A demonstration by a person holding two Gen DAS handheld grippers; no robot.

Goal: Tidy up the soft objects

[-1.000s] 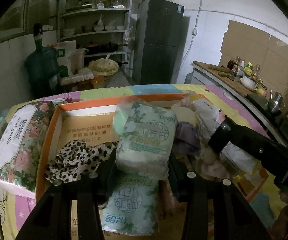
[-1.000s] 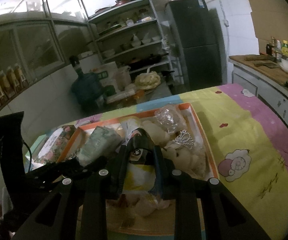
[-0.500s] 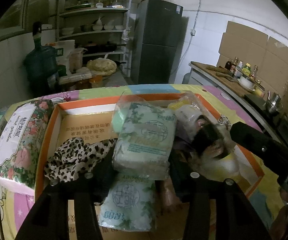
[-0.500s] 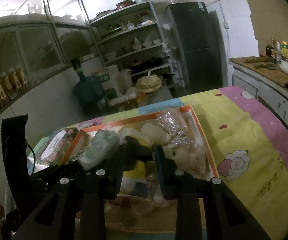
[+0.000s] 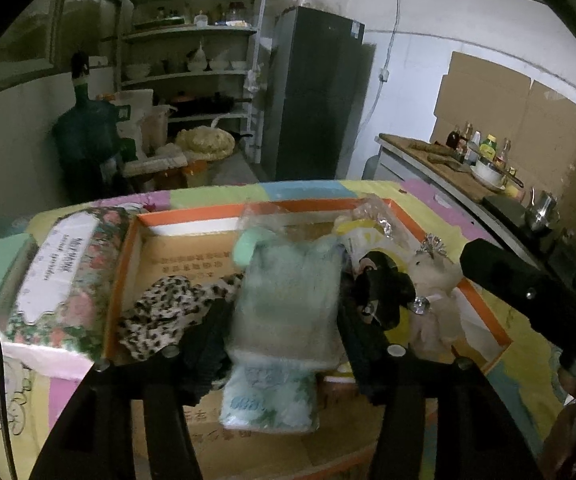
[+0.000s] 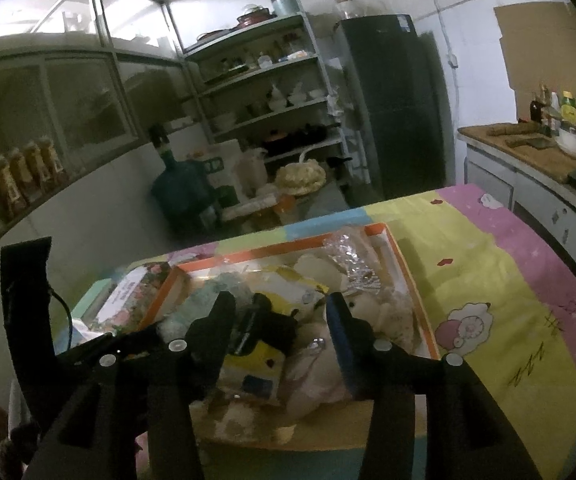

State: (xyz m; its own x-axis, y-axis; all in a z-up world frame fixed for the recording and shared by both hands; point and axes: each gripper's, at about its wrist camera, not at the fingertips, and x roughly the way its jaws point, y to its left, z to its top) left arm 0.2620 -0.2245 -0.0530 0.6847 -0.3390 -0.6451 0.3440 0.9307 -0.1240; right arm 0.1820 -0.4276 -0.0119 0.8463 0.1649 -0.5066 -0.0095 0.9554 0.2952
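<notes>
An orange-rimmed cardboard box (image 5: 483,316) on the table holds soft things. My left gripper (image 5: 284,316) is shut on a pale green tissue pack (image 5: 288,300) and holds it above a second green pack (image 5: 268,400). A leopard-print cloth (image 5: 164,312) lies at the left of the box. A black and yellow plush toy (image 5: 379,292) and a cream teddy (image 5: 431,296) lie at the right. My right gripper (image 6: 280,320) is open above the black and yellow plush (image 6: 264,344), apart from it. The box rim shows there too (image 6: 411,280).
A floral tissue pack (image 5: 60,276) lies outside the box at the left. Crinkled clear bags (image 6: 347,256) sit at the box's far end. A colourful cloth (image 6: 507,288) covers the table. Shelves, a fridge (image 5: 315,96) and a counter stand behind.
My right gripper has opened and let go of the black and yellow plush, which now lies in the box. My left gripper has lifted the green tissue pack slightly.
</notes>
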